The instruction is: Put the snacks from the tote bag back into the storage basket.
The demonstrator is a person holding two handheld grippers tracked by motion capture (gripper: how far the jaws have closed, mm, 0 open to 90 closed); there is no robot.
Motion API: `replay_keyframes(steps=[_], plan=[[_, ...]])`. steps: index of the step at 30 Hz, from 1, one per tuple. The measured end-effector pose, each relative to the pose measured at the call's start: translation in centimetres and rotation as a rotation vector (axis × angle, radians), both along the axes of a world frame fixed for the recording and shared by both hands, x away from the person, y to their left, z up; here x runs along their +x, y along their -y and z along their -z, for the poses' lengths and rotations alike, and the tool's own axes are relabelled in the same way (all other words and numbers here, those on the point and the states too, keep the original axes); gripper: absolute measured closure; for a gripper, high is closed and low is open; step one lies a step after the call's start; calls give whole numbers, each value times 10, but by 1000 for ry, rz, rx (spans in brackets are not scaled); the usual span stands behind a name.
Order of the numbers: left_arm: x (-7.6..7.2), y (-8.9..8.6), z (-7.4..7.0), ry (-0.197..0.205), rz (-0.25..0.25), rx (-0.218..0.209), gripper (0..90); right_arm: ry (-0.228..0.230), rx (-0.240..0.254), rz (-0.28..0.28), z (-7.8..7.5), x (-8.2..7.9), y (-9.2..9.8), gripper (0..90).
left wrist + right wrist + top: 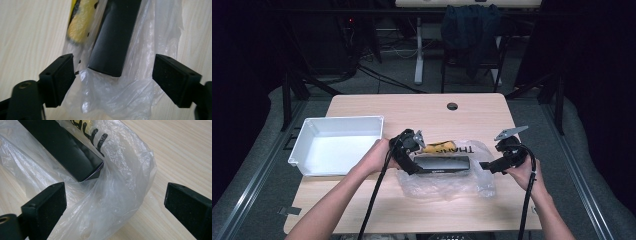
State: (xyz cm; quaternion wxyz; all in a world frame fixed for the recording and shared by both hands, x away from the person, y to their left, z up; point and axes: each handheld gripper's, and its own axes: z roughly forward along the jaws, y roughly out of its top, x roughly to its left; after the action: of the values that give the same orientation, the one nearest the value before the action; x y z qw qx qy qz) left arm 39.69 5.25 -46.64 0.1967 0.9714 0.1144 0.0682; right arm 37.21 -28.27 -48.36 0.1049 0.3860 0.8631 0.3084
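Note:
A clear plastic bag [447, 181] with black lettering lies crumpled on the wooden table [422, 107]. Inside it are a long black box [442, 164] and a yellow fuzzy item [438, 147]. My left gripper [413, 167] sits at the bag's left end. In the left gripper view its jaws stand open on either side of the bag [112, 97] and the near end of the box [112, 37], with the yellow item [81, 21] beyond. My right gripper [484, 165] is at the right end, open around loose plastic [117, 182] just short of the box [62, 147].
A white plastic bin [339, 118] stands on the table's left side, close to my left hand. A round cable hole [452, 106] sits near the far edge. Beyond the table are a chair with dark clothing [472, 30] and a desk leg.

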Motion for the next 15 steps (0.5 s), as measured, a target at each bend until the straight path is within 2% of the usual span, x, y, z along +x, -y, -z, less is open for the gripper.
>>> replay_keyframes(steps=[5, 6, 8, 10, 12, 13, 15], plan=[[8, 8, 8, -41, 44, 26, 257, -1, -11, -4, 2, 1, 2, 52], [10, 11, 10, -36, 56, 44, 270, -2, -10, -6, 3, 1, 1, 52], [12, 14, 14, -52, 74, 64, 306, -3, -23, -5, 5, 1, 0, 53], [13, 17, 18, -38, 83, 96, 326, -10, -27, -12, 6, 1, -1, 53], [15, 20, 20, -48, 105, 103, 346, -12, -31, -22, 6, 2, -1, 53], [15, 22, 21, -38, 105, 112, 353, -11, -31, -19, 6, 2, -2, 54], [17, 24, 24, -56, 131, 114, 380, -9, -31, -19, 6, 2, -2, 54]])
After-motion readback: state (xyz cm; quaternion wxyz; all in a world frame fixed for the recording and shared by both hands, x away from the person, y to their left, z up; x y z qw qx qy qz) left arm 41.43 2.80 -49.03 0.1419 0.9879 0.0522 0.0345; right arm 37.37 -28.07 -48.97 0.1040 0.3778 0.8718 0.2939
